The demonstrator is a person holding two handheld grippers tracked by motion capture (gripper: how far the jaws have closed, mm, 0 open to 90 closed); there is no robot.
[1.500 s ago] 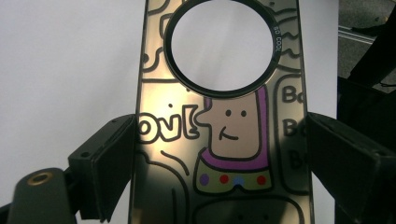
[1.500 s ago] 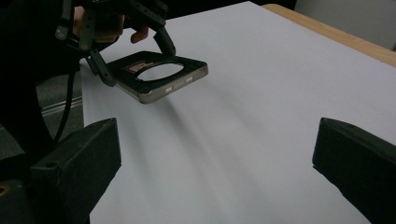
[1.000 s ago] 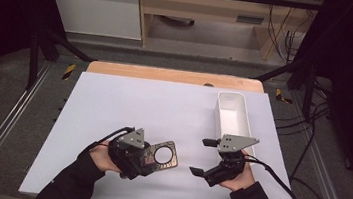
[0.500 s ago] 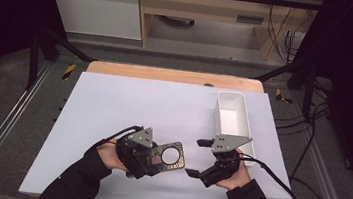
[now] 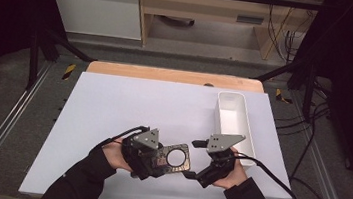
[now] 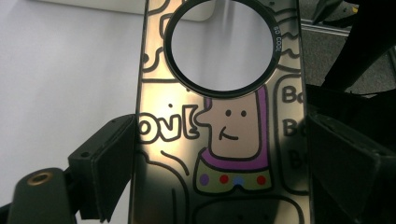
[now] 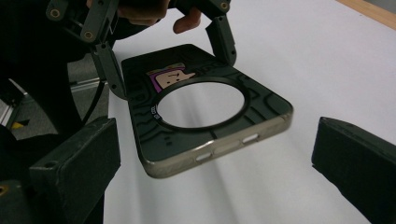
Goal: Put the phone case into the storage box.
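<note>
Left tool point(image 5: 170, 160) grips phone case point(image 5: 174, 157); right tool point(image 5: 197, 159) open.

Glossy printed plastic phone case point(image 6: 224, 140); matt black plastic tool point(image 7: 210, 154); smooth white matt desk point(image 5: 128, 104); glossy white plastic bin point(image 5: 235, 119).

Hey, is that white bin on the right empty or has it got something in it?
Empty: the white bin shows bare inner walls.

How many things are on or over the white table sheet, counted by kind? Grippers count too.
Phone case, dark with a round hole: 1
White bin: 1
Grippers: 2, the left gripper and the right gripper
Total: 4
</note>
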